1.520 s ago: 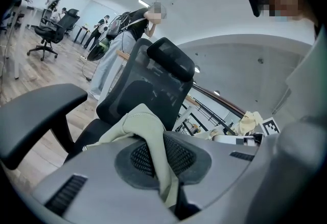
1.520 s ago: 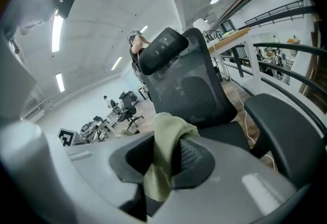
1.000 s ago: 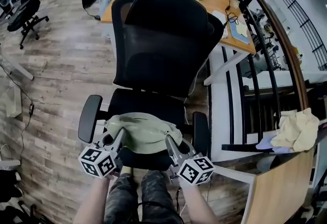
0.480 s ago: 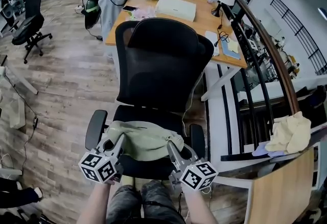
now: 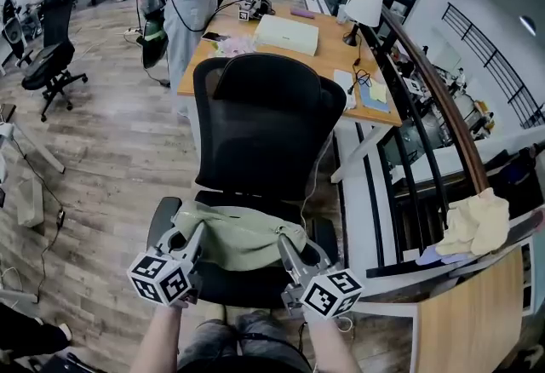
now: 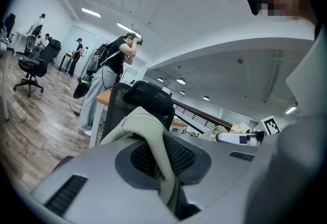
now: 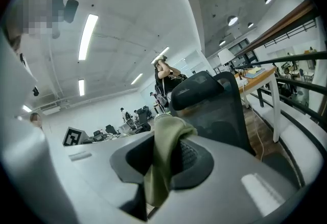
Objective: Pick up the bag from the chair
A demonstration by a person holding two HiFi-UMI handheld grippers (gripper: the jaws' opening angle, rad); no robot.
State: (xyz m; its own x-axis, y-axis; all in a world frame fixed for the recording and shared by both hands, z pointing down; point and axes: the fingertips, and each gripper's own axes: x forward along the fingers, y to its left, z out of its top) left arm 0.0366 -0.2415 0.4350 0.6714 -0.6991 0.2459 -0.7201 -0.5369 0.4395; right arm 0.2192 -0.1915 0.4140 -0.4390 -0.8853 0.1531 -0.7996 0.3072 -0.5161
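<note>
We hold the olive-green bag point(image 5: 243, 237) by its two ends over the front edge of the chair point(image 5: 264, 124) seat, between the armrests. Our left gripper point(image 5: 189, 233) has its fingers point(image 6: 92, 182) clamped on a fold of the bag's left end. Our right gripper point(image 5: 285, 242) has its fingers point(image 7: 230, 177) clamped on the right end. The cloth sags between them. Behind the chair stands a wooden tabletop point(image 5: 328, 46).

Your trousers point(image 5: 243, 350) show camouflage print. Your left tongs point(image 5: 187, 235) and right tongs point(image 5: 296, 245) are grey, with black-and-white marker cubes point(image 5: 160, 278).
</note>
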